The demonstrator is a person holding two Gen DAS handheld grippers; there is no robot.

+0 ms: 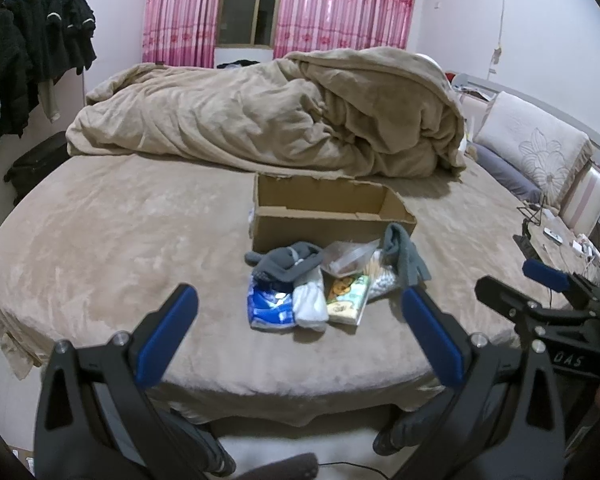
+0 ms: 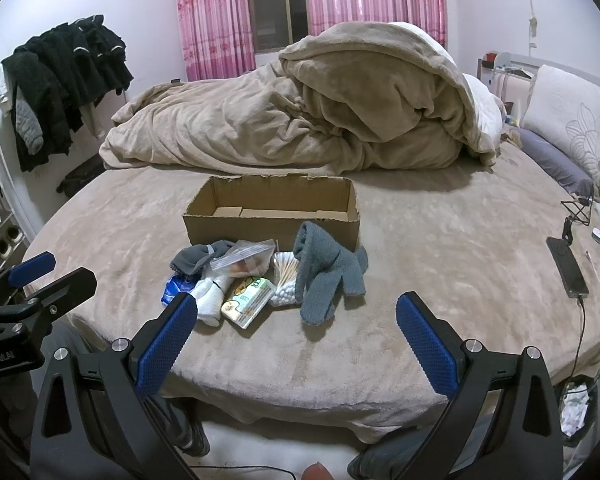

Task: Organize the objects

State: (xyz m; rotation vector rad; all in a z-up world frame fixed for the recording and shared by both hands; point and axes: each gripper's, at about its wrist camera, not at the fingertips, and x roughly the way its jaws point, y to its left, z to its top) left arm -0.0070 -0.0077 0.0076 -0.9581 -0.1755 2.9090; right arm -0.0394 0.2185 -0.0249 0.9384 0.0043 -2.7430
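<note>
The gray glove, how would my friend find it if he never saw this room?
Look on the big tan bed for the open cardboard box. A small pile lies against its front. The gray glove is the knitted one at the pile's right end, fingers spread.

A bed covered in tan plush fabric (image 2: 420, 248) held a rumpled beige duvet (image 2: 300, 120), an open brown cardboard box (image 2: 272, 228), grey knit gloves (image 2: 324, 276), a black phone (image 2: 568, 266) and a cluster of small packets (image 2: 244, 294).
</note>
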